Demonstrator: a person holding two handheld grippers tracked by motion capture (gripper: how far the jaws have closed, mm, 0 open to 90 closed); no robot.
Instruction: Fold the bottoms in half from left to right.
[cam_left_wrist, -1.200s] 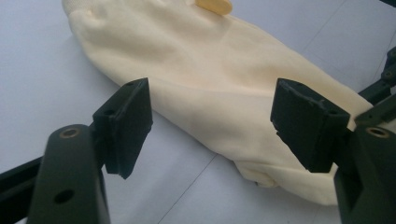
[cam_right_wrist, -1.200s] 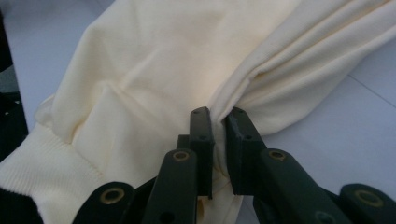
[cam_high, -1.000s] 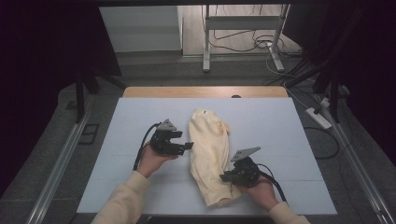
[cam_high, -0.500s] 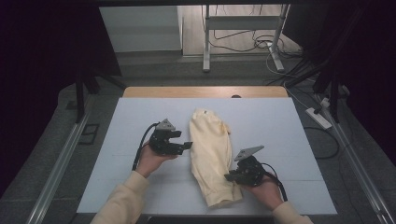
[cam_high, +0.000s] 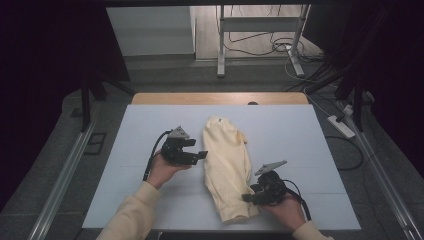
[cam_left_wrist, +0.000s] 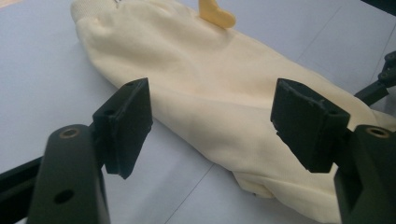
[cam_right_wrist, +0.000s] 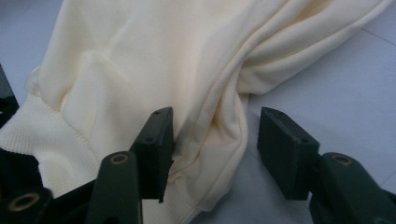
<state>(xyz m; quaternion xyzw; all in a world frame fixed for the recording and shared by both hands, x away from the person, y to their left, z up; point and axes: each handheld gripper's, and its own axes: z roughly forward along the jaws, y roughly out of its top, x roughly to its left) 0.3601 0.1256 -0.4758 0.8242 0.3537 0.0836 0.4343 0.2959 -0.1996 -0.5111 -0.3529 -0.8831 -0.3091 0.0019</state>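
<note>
A cream sweatshirt (cam_high: 227, 160) lies folded lengthwise on the white table (cam_high: 300, 135), its ribbed hem toward the near edge. My left gripper (cam_high: 202, 155) hovers just left of the garment, open, its jaws facing the cloth (cam_left_wrist: 210, 79) with nothing between them (cam_left_wrist: 212, 123). My right gripper (cam_high: 247, 197) sits at the sweatshirt's near right edge. Its jaws have just been opening. A fold of the cloth (cam_right_wrist: 140, 60) lies between them (cam_right_wrist: 217, 149), against the left pad, while the right pad stands apart from it.
The table's far edge is a wooden strip (cam_high: 220, 98). Beyond it stand a metal frame's legs (cam_high: 220, 45) and loose cables (cam_high: 280, 47). A power strip (cam_high: 341, 126) lies on the floor at the right. Bare tabletop flanks the garment on both sides.
My right gripper's jaws have spread apart and let go of the sweatshirt's edge, with the hand shifting slightly. The left gripper and the garment have kept still.
</note>
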